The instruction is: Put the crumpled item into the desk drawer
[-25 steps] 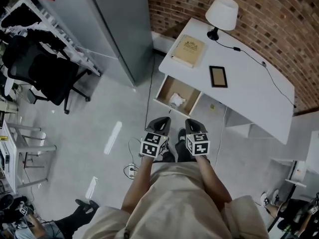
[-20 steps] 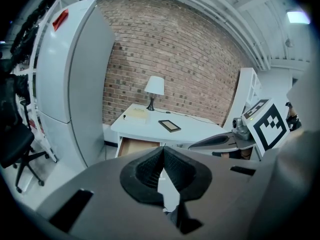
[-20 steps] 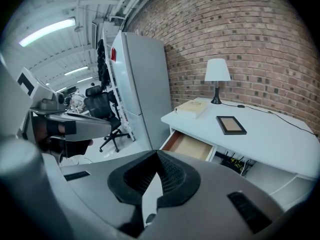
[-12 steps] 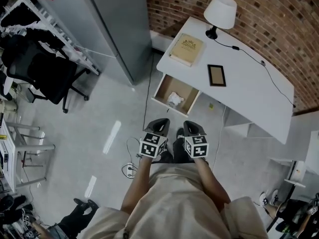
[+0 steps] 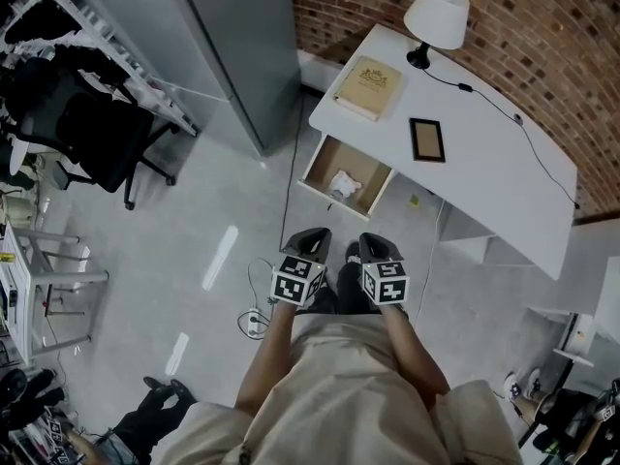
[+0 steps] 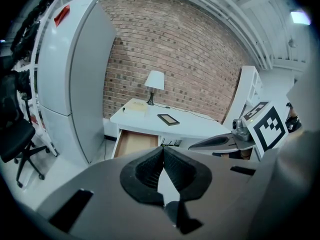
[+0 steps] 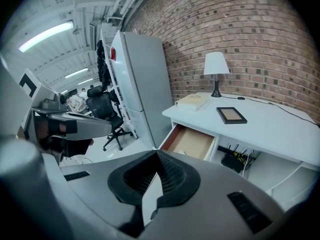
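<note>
Neither gripper has moved: left gripper (image 5: pixel 314 234) and right gripper (image 5: pixel 374 241) stay side by side, well apart from the worktop (image 5: pixel 484 197). Both sets of fingers (image 6: pixel 142 176) are pressed together, holding nothing. The crumpled item (image 5: pixel 343 184) lies inside the open drawer (image 5: pixel 327 156).

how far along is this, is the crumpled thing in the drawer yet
Done: the crumpled item lies inside the open drawer of the desk. In hand: nothing. The left hand-held gripper and right hand-held gripper are both shut and empty, held near the person's body, away from the desk. Left: probably only pushing the drawer closed, if that is wanted.
</note>
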The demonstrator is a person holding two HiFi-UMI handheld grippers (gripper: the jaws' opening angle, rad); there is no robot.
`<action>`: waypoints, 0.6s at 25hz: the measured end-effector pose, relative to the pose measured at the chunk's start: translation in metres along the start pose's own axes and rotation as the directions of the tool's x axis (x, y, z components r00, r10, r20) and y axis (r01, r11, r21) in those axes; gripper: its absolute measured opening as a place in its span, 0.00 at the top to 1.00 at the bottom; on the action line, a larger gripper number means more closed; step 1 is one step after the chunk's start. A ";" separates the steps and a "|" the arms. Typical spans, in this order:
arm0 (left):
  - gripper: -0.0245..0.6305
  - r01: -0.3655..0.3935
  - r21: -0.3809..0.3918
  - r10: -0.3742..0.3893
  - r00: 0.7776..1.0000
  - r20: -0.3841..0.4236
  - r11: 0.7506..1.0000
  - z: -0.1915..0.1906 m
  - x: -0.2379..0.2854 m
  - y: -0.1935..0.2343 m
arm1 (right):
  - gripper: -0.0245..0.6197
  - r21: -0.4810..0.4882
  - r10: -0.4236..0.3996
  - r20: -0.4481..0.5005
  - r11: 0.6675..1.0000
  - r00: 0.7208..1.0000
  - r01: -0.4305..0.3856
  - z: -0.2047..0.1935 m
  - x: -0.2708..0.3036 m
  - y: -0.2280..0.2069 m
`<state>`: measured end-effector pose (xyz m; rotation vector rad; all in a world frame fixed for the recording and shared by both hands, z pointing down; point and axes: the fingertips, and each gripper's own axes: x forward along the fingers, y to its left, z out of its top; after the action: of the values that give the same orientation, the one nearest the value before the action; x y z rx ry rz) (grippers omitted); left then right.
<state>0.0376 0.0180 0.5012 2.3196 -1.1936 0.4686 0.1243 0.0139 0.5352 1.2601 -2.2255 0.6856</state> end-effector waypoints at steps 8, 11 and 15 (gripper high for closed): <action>0.94 0.008 0.006 -0.008 1.000 0.011 1.000 0.008 0.006 -0.003 | 0.92 -0.007 -0.012 0.009 1.000 1.000 0.012 0.004 -0.004 -0.008; 0.94 0.014 0.010 -0.014 1.000 0.011 1.000 0.010 0.009 -0.005 | 0.92 -0.003 -0.020 0.014 1.000 1.000 0.020 0.007 -0.006 -0.012; 0.94 0.016 0.015 -0.016 1.000 0.013 1.000 0.012 0.012 -0.006 | 0.92 0.007 -0.007 0.023 1.000 1.000 0.006 0.007 -0.005 -0.015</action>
<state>0.0505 0.0066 0.4961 2.3467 -1.1807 0.4592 0.1386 0.0056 0.5293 1.2846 -2.2385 0.6807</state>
